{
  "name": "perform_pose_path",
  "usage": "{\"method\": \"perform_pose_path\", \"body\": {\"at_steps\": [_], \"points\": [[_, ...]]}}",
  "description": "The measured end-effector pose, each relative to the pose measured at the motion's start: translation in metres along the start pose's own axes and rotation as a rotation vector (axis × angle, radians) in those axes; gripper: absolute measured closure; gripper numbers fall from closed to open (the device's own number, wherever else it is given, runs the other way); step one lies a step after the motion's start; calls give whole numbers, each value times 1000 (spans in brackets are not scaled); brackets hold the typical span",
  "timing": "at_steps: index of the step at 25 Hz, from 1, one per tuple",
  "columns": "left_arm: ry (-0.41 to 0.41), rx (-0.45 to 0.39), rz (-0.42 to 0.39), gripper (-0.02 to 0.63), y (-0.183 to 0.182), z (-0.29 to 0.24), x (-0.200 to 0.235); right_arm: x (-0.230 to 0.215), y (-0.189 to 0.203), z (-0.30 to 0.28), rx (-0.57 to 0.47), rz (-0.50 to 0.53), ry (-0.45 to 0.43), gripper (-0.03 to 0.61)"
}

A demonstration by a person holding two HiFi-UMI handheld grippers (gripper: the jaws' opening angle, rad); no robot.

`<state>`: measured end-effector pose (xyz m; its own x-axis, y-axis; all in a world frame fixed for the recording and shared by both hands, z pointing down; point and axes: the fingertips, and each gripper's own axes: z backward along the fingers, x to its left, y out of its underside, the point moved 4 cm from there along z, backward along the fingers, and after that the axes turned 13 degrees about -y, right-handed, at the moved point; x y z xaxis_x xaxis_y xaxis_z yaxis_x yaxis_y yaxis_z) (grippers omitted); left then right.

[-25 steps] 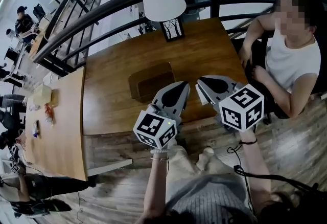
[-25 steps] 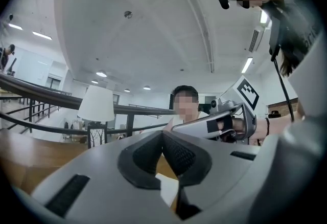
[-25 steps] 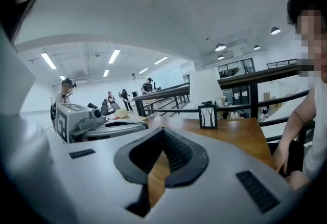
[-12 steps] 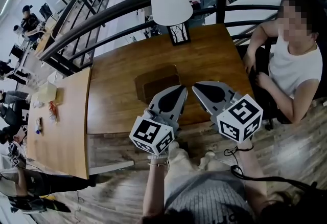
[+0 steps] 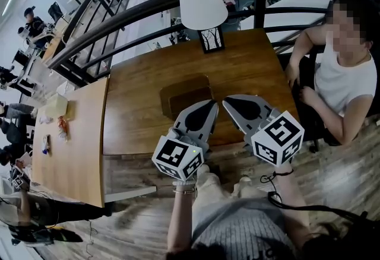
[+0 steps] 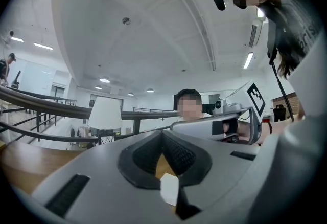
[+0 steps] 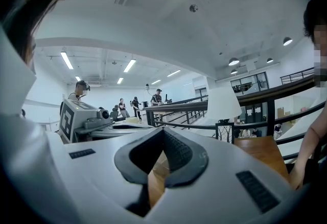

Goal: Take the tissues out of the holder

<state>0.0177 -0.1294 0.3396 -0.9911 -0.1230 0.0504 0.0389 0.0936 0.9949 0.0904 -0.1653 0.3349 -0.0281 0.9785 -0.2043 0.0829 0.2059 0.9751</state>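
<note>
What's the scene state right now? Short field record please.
surface: wooden table
holder: brown tissue holder, mid-table, no tissue visible in the head view
lamp: white-shaded lamp at the far edge
left gripper: jaws together, tip by the holder's near side
right gripper: jaws together, beside the left one
bystander: seated person at the table's right end

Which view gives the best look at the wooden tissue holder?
The head view: the brown holder lies on the table, its top seen from above, its near edge behind the left tool. The left gripper view and the right gripper view show only a brown sliver between their jaws; whether that is the holder, I cannot tell.
</note>
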Motion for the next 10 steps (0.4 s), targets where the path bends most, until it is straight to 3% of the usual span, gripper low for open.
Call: {"method": "perform_pose_path", "body": {"at_steps": [10], "points": [[1, 2, -12, 606, -3, 3, 1, 3, -3, 0, -20, 3, -2, 566]]}}
